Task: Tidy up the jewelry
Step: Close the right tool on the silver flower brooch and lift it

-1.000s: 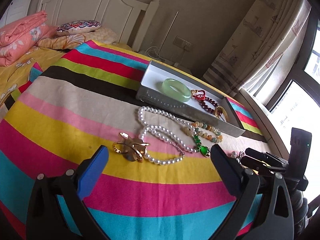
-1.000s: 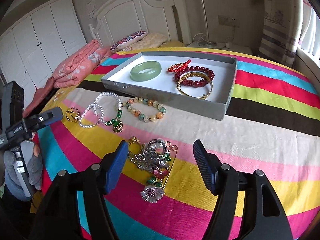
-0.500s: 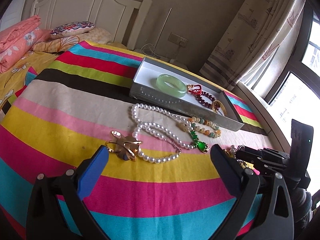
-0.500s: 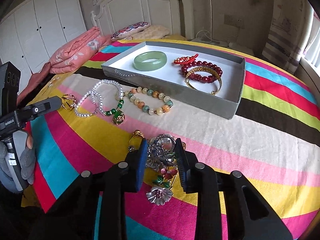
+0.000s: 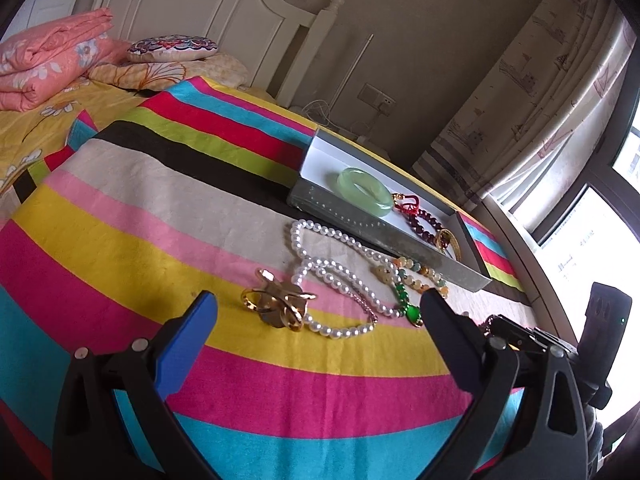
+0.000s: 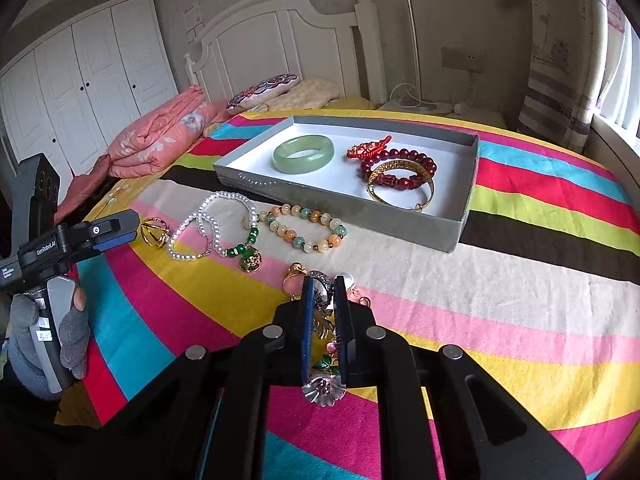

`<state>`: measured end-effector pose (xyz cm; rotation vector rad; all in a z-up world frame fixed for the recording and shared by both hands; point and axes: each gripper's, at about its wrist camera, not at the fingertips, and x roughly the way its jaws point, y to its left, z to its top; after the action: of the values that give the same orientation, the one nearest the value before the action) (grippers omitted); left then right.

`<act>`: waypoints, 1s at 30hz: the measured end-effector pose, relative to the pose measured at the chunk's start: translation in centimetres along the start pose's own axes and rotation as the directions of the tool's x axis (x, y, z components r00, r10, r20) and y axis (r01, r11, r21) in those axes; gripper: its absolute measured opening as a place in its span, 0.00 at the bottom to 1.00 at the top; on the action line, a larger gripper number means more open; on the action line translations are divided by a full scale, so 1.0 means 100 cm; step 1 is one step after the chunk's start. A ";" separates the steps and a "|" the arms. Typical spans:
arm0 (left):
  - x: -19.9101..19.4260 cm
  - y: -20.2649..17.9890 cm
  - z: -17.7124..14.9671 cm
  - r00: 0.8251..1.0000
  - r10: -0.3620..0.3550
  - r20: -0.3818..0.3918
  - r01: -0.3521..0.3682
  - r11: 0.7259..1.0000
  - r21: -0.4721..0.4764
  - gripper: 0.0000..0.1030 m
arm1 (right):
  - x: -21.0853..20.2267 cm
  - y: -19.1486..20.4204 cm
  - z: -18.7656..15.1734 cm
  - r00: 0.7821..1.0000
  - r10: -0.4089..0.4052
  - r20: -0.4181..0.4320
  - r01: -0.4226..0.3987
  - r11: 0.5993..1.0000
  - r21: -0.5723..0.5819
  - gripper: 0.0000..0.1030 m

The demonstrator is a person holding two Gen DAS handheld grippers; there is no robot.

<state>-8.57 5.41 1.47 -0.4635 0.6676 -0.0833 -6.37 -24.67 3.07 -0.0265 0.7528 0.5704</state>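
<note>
Right tool [image 6: 324,308] just closing, pads pinching a silver brooch [image 6: 323,388] with pink flower and green leaves, on the striped bed near the grey tray [image 6: 360,216], pearl necklace [image 5: 340,280] left of brooch, left tool [image 5: 316,312] wide open, empty

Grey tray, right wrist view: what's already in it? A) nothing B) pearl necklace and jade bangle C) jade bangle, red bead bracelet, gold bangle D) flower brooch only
C: the grey tray holds the jade bangle, the red bead bracelet and the gold bangle; the pearl necklace lies outside on the striped cloth.
</note>
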 end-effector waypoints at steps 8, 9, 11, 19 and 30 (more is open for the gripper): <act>0.026 -0.003 0.006 0.990 0.097 -0.097 -0.096 0.995 0.022 0.71 | -0.002 -0.001 0.000 1.000 0.006 0.005 -0.006 1.000 0.005 0.11; 0.027 -0.003 0.007 0.989 0.109 -0.098 -0.107 0.994 0.026 0.68 | -0.002 -0.001 -0.001 1.000 0.008 0.006 -0.008 1.000 0.005 0.11; 0.029 -0.007 0.006 0.985 0.140 -0.103 -0.135 0.989 0.053 0.55 | -0.003 -0.001 -0.002 1.000 0.008 0.007 -0.008 1.000 0.006 0.11; 0.027 -0.016 -0.002 0.986 0.131 -0.101 -0.120 0.987 0.109 0.42 | -0.006 -0.001 -0.002 1.000 0.011 0.022 -0.012 1.000 0.004 0.11; 0.015 -0.015 -0.002 0.995 0.097 -0.039 -0.093 0.991 0.092 0.42 | -0.017 -0.009 -0.004 0.997 0.026 0.074 -0.030 0.998 0.047 0.07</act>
<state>-7.39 3.69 1.10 -0.3437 0.7245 -0.0337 -7.17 -26.28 3.74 0.0488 0.6963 0.5769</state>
